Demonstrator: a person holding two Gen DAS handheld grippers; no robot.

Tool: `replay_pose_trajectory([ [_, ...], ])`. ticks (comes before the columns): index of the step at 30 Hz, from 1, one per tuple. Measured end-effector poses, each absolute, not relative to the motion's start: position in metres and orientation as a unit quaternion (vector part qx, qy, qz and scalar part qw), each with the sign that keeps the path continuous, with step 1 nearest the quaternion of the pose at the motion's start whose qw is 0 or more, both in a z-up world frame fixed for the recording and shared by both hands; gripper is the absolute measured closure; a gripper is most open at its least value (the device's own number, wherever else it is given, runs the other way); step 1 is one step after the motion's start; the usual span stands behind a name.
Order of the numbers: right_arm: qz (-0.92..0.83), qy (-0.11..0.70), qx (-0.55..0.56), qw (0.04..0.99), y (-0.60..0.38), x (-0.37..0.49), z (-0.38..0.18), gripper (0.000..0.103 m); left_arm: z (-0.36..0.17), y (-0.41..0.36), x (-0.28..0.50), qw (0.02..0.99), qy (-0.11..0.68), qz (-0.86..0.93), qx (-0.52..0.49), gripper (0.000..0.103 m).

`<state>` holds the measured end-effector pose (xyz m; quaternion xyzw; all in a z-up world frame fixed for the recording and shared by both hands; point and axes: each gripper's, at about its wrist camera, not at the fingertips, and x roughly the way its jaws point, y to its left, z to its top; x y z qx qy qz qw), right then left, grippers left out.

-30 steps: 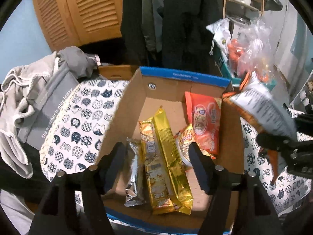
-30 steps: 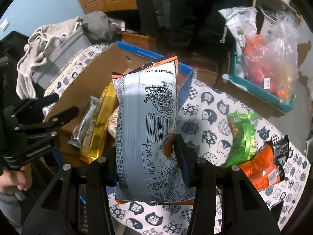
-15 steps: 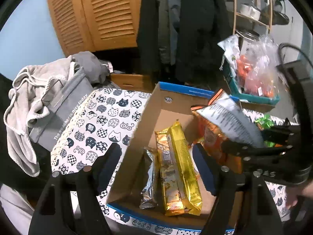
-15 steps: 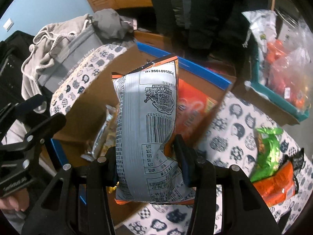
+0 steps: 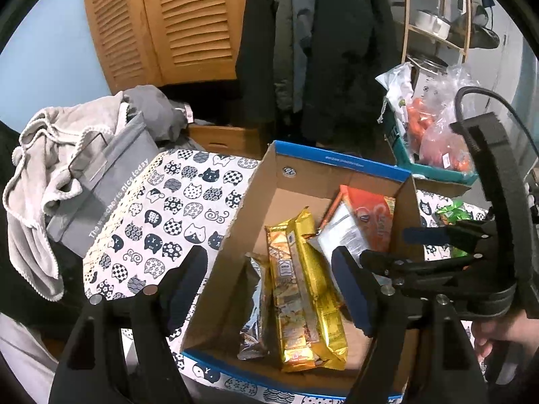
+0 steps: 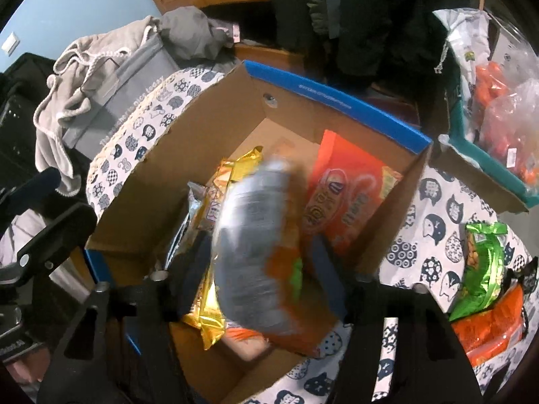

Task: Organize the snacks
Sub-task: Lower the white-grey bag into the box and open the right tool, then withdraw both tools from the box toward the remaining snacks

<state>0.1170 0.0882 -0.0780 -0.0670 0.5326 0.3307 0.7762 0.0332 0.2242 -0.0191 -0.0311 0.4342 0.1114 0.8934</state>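
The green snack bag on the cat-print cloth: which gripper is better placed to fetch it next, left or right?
Right. The green snack bag lies just beside the right gripper, whose jaws have just opened, releasing the grey-backed bag into the cardboard box. The left gripper hovers at the box's far side.

blurred: grey-backed snack bag [image 6: 256,245], print unreadable | hidden: gold packets [image 6: 215,202] partly under that bag; silver packet [image 5: 251,306] behind gold one | cut off: orange packet [image 6: 488,330] at right edge
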Motion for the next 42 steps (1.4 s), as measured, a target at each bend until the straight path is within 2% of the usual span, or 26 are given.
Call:
replay_pose_trajectory([
  [7,0.305,0.524,-0.075,0.792,0.057,0.112,-0.065,0.027,-0.021,0.209,0.035,0.896,0.435,0.086,-0.031,0.025],
  [20,0.247,0.523,-0.050,0.815,-0.025,0.101,-0.056,0.025,-0.019,0.152,0.037,0.901,0.434,0.024,0.001,0.025],
  [42,0.146,0.556,0.024,0.818,-0.159,0.083,-0.100,0.025,-0.039,0.045,0.054,0.886,0.459,-0.046,0.057,0.025],
])
